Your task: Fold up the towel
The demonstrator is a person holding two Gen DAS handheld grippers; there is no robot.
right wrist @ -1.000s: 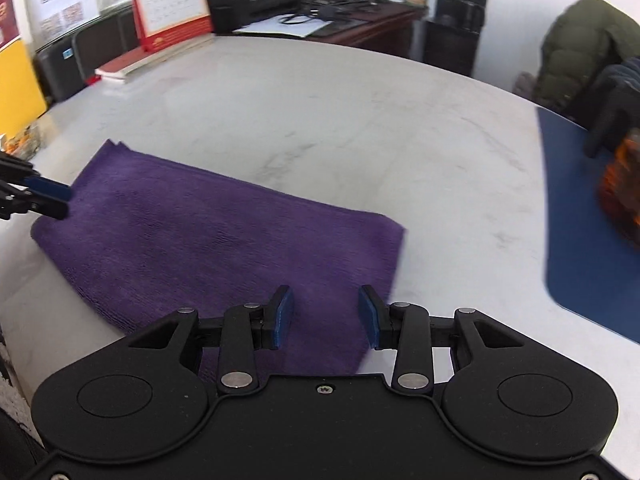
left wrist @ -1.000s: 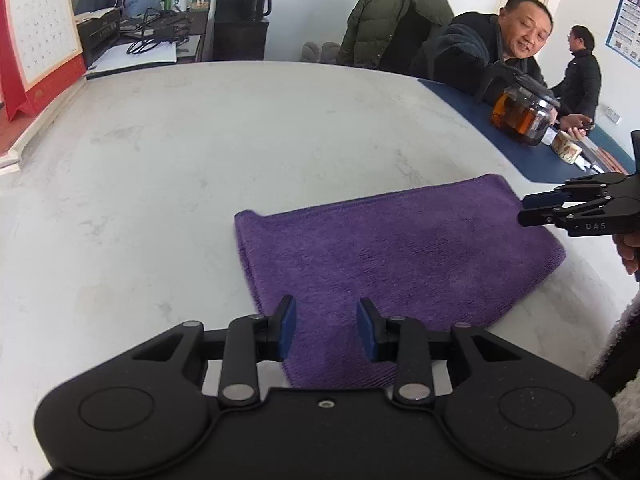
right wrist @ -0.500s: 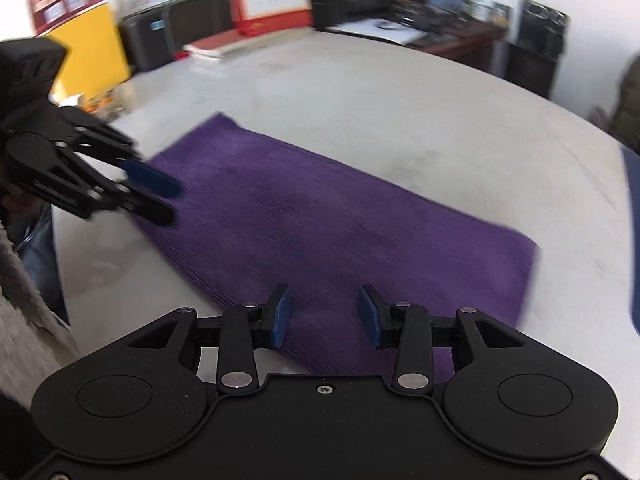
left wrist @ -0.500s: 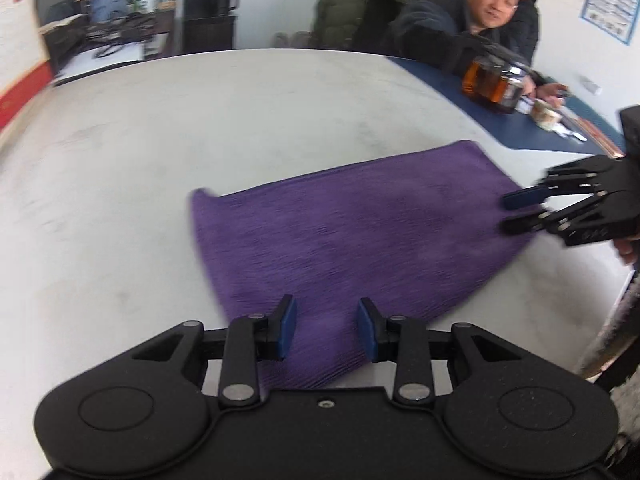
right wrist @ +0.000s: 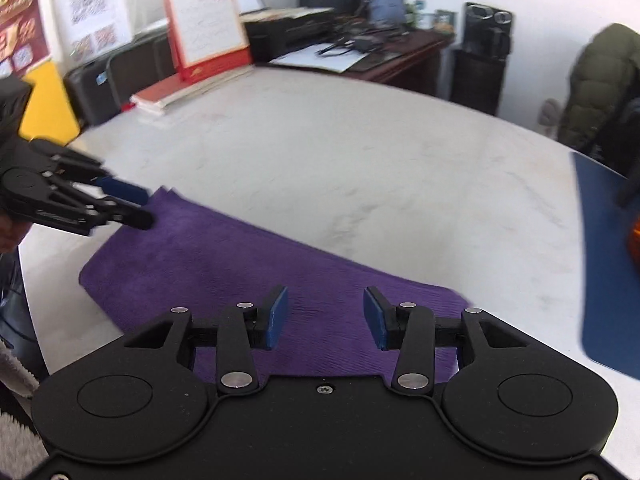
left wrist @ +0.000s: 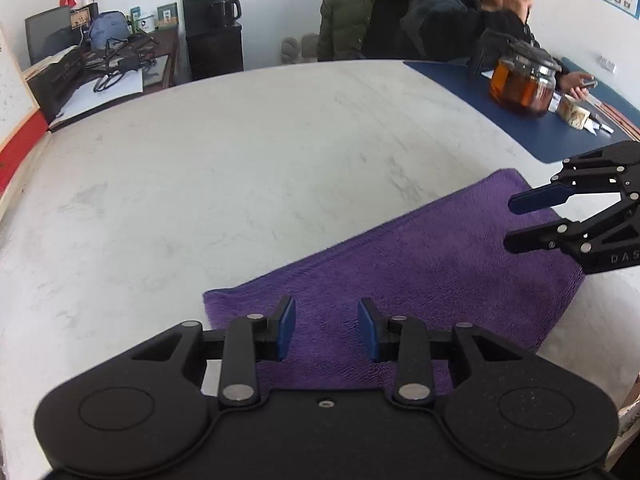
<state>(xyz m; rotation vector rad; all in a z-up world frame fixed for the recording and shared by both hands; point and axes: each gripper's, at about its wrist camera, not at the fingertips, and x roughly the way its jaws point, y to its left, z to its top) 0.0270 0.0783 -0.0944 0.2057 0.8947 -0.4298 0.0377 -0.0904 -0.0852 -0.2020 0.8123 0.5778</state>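
Towel (left wrist: pixel 420 276), purple and folded flat, lies near the table's (left wrist: pixel 240 184) near edge, with broad bare tabletop beyond it. Left gripper (left wrist: pixel 326 330) hovers over one end, jaws partly apart, gripping nothing. Right gripper (right wrist: pixel 325 316) over the other end is opening, jaws empty.

Both wrist cameras are looking steeply down, close over the flat purple terry towel (left wrist: pixel 420 272) on the pale round stone table (left wrist: pixel 240 184); each is catching the opposite black gripper, sharing towel and tabletop.
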